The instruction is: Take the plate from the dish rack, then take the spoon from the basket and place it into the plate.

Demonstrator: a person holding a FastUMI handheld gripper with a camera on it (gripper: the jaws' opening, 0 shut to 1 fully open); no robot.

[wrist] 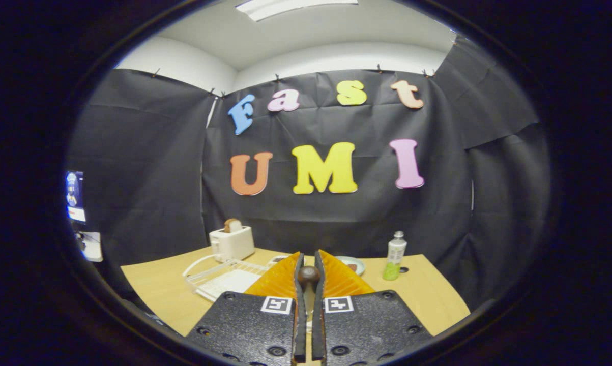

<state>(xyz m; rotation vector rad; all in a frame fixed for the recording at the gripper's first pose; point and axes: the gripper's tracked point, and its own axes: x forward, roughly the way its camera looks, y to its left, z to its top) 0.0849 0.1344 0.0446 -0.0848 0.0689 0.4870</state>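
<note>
My gripper (309, 264) holds the spoon (309, 277) clamped between both fingers above the table (153, 284), dish rack (219, 277) ahead-left, plate (354, 264) just beyond.

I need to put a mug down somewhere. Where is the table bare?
Bare wood right of the green-filled clear bottle. Crowded left: white wire dish rack, white toaster. Pale plate beyond the claw, shut on a brown-ended spoon.

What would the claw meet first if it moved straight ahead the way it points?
The claw, shut on the spoon, points over the table. The plate lies just beyond the fingers, slightly to one side, so probably that; depth is unclear, and it might pass above it to the cloth wall.
</note>
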